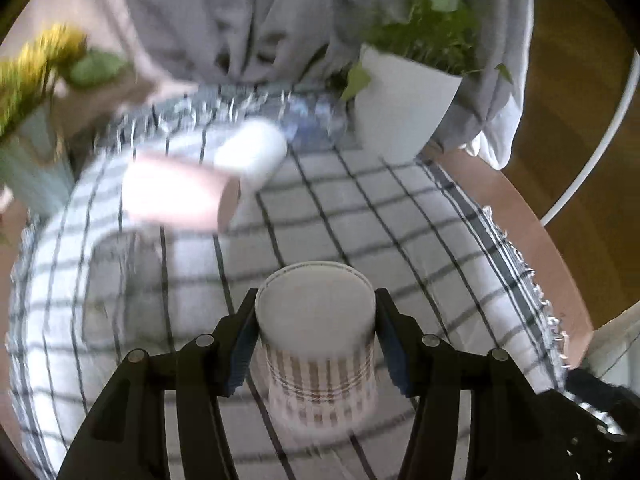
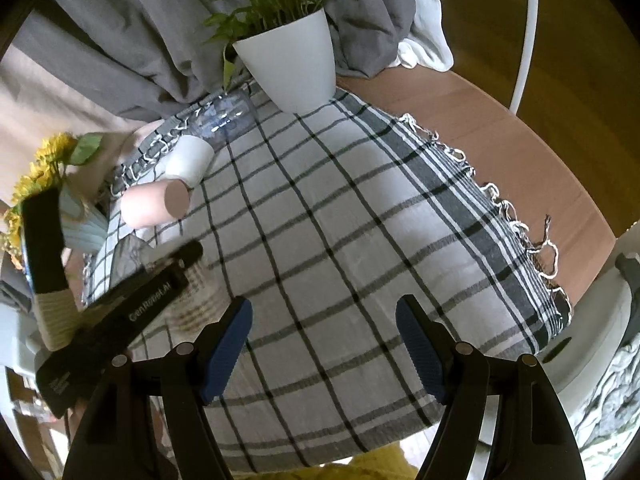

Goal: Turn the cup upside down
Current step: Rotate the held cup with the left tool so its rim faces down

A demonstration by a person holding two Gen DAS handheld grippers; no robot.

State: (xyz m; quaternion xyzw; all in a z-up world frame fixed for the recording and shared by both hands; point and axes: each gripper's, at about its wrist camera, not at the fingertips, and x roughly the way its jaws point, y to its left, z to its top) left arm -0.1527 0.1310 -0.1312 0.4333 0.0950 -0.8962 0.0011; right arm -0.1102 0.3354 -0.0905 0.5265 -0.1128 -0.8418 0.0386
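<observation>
A white cup with a brown plaid pattern stands upside down, base up, on the checked cloth. My left gripper is shut on the cup, one blue pad on each side of it. In the right wrist view the same cup shows partly behind the left gripper's black body at the left. My right gripper is open and empty above the cloth, to the right of the cup.
A pink cup and a white cup lie on their sides at the far left. A white plant pot stands at the back. A vase of yellow flowers is at the left edge. The wooden table edge runs along the right.
</observation>
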